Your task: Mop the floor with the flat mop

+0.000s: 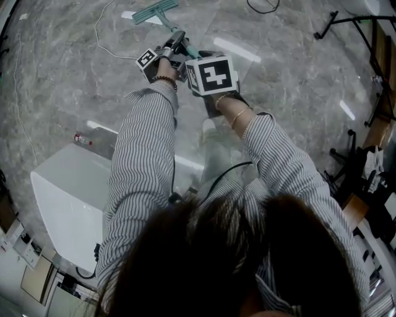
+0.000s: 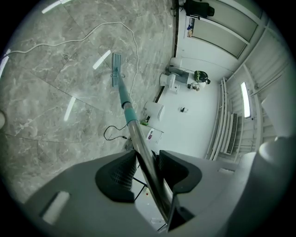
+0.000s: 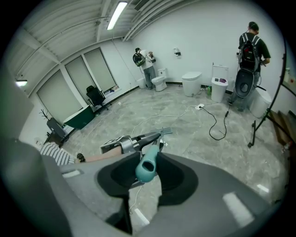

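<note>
Head view shows white cable (image 1: 97, 34) near flat mop (image 1: 154, 12).

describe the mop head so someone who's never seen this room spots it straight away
On the grey marble floor, follow the metal pole to its far teal end. There lies the flat mop head, a narrow teal rectangle; the pale streak beside it is only a light reflection.
</note>
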